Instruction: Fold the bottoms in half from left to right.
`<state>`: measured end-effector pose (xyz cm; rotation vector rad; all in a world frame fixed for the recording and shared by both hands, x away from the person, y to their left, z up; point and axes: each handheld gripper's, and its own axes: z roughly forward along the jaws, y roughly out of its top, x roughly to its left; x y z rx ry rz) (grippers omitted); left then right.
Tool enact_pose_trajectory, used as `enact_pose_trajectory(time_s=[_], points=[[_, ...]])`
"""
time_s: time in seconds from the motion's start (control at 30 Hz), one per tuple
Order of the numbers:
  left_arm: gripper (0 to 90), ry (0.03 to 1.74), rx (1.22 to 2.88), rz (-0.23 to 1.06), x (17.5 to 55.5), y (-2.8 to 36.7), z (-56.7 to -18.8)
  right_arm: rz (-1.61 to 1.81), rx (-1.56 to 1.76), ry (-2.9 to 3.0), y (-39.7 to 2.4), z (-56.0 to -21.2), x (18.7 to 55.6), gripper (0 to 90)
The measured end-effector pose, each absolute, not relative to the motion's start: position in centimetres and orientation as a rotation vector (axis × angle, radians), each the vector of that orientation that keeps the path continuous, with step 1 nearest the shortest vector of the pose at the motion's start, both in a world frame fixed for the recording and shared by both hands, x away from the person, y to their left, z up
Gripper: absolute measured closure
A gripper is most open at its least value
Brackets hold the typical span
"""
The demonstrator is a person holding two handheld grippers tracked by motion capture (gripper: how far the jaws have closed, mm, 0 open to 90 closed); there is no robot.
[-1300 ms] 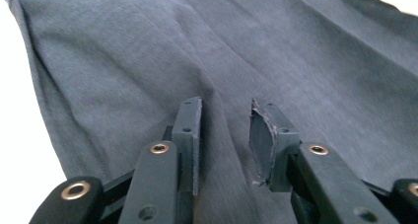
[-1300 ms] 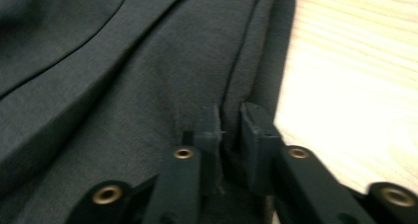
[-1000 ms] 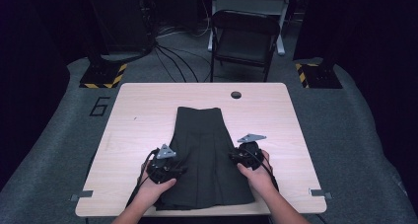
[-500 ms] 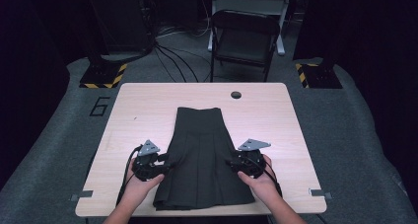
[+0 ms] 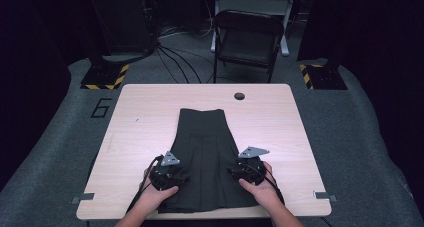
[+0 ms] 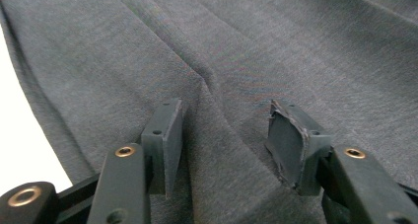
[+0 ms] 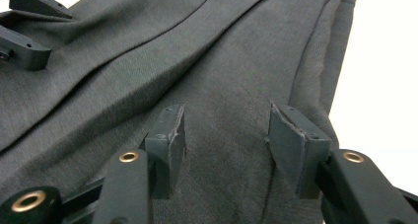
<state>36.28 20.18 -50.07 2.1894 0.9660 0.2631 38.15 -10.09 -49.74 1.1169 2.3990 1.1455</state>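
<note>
A dark grey pleated fabric skirt [image 5: 205,157] lies flat on the light wooden table [image 5: 280,127], hem toward the person. The left gripper [image 6: 222,135] and the right gripper [image 7: 224,135] rest on its lower corners; both have just been opening, jaws apart over the cloth, pads not pinching it.

The dark grey woven cloth skirt [image 6: 236,51] looked matt and finely textured, soft along its pleats. My left gripper [image 6: 224,140] had matt black plastic arms with brass-coloured metal rivets and dull rubbery pads [image 6: 288,142], rough at their edges. The pale wood-look worktop [image 5: 150,117] under it was smooth with a faint sheen. The grey floor carpet [image 5: 65,132] looked coarse.
</note>
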Motion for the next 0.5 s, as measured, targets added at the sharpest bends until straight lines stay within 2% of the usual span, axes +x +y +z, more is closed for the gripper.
enact_pose_trajectory(time_s=[0.5], points=[[45.6,0.936,2.220,0.260,36.3,19.7,-50.8,1.008,1.090,2.481,-9.3,-51.2,38.0,47.2]])
